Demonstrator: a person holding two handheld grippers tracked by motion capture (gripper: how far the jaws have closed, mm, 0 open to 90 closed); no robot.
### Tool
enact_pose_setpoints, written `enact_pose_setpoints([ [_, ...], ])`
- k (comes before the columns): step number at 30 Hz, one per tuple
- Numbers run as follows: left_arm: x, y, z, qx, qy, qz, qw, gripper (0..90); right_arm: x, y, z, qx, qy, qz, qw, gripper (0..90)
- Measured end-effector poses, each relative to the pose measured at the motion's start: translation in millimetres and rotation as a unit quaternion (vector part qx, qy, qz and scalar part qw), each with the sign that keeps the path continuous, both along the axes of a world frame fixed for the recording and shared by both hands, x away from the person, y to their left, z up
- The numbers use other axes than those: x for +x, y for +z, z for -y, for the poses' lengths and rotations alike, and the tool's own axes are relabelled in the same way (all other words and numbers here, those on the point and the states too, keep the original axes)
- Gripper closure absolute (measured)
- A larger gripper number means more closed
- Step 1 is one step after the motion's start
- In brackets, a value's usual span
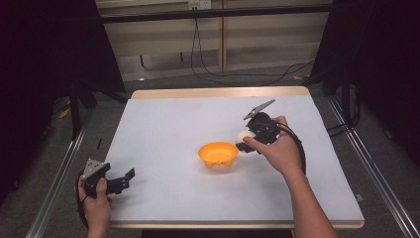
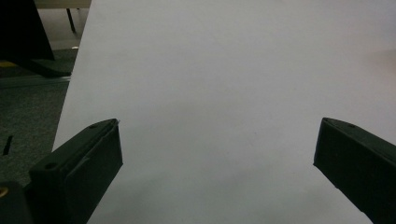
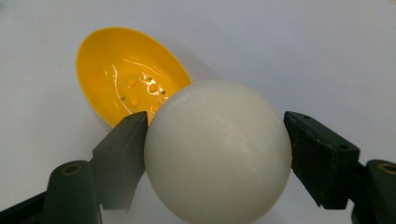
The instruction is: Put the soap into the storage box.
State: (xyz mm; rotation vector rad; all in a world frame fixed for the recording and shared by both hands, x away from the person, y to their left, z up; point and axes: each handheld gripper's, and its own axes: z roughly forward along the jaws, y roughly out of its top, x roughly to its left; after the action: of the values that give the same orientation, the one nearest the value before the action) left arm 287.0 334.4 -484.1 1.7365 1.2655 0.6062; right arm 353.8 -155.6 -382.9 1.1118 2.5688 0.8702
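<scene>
While the left tool point(image 1: 130, 174) rests spread, the right tool point(image 3: 215, 140) pinches one white ball point(image 3: 217, 156), seemingly beside one orange bowl point(image 1: 218, 154).

Your forearms are bare, no sleeves or gloves. Your left gripper point(image 1: 130, 174), near the table's point(image 1: 163, 119) front left corner, is black, with a grey three-cornered plate on top and a black cable looping below your hand. Its blocky jaws show small round screw holes. Your right gripper point(image 1: 241, 140), nearer the table's middle, is likewise black with a grey plate, and a black cable curves round your wrist.
</scene>
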Motion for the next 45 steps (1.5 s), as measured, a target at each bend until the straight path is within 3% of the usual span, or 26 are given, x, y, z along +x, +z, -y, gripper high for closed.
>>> enact_pose_setpoints([
  [45, 0.1, 0.0, -0.1, -0.001, 0.000, -0.001, 1.0000, 1.0, 11.1, -16.4, -68.7, -0.010, 0.058, -0.015, 0.9982, 24.6],
])
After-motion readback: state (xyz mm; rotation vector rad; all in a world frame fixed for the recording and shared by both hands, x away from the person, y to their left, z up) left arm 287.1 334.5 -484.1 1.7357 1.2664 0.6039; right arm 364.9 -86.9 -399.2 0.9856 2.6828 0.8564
